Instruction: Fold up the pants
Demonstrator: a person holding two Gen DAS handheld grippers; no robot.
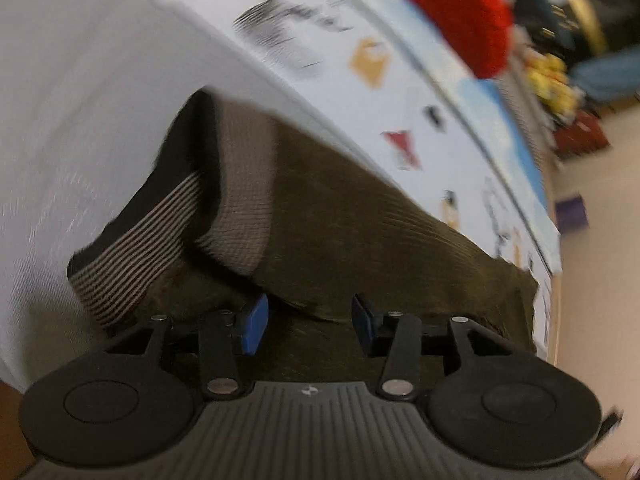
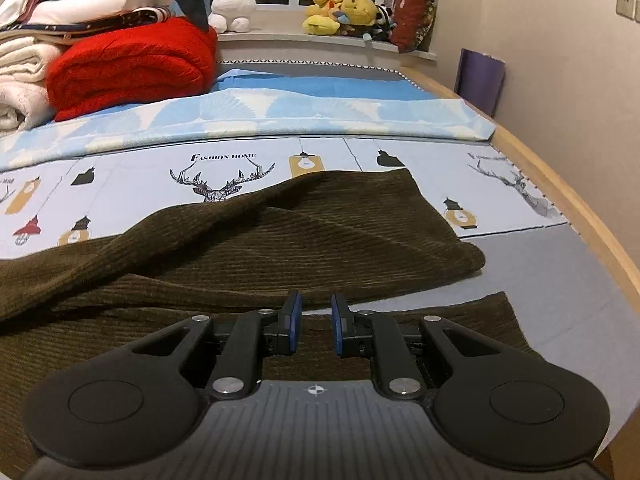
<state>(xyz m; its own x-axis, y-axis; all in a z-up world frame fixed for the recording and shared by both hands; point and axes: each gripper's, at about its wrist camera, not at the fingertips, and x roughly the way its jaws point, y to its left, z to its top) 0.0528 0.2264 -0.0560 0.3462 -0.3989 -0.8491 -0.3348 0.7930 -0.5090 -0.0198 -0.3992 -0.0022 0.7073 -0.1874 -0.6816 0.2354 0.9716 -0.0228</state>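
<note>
Dark olive corduroy pants (image 2: 280, 240) lie spread on the bed, both legs reaching right, one leg end (image 2: 452, 240) lying above the other (image 2: 480, 320). In the left wrist view the pants (image 1: 360, 220) show their striped elastic waistband (image 1: 132, 256), turned outward. My left gripper (image 1: 308, 320) is open, low over the waist fabric, holding nothing. My right gripper (image 2: 316, 320) is open with a narrow gap, hovering just above the near leg, and is empty.
The bed has a light blue printed sheet (image 2: 224, 172) and a wooden edge (image 2: 580, 208) on the right. A red blanket (image 2: 132, 68) and folded white bedding (image 2: 24, 76) are stacked at the far left. Plush toys (image 2: 348, 12) sit on the windowsill. A purple box (image 2: 480, 80) stands by the wall.
</note>
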